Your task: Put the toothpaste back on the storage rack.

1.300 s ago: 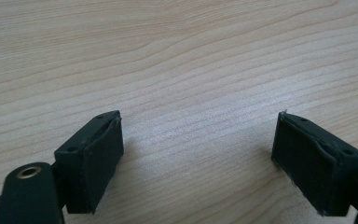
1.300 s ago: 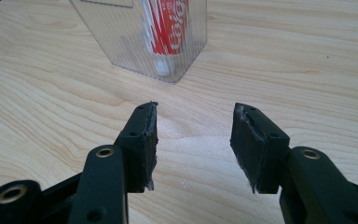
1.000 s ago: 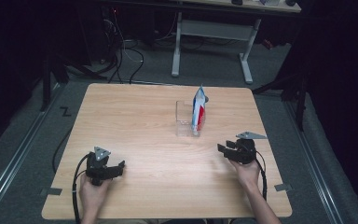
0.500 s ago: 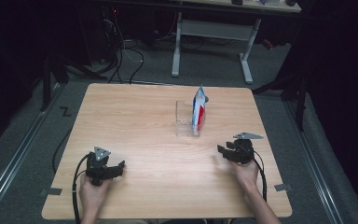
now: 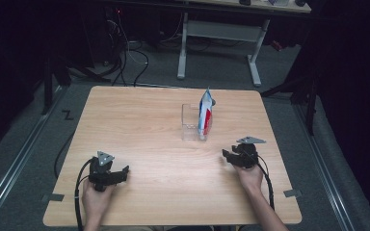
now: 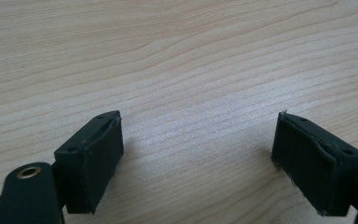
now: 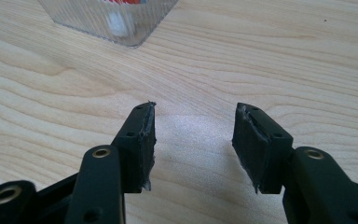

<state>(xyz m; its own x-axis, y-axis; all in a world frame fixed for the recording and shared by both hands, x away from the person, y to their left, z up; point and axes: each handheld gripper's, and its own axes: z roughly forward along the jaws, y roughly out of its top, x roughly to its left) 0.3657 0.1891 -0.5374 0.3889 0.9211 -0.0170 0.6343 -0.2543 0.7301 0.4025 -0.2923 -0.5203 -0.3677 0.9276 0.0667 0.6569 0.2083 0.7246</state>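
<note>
The toothpaste tube (image 5: pixel 205 114) stands upright in the clear box (image 5: pixel 191 124) at mid-desk (image 5: pixel 139 120), long axis vertical, cap down. Right gripper (image 5: pixel 227 156) nearby, jaws just opening, nothing between them; left gripper (image 5: pixel 121 173) released, well apart.

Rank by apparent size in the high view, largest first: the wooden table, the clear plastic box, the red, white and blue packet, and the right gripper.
1. wooden table
2. red, white and blue packet
3. clear plastic box and right gripper: too alike to rank.
</note>
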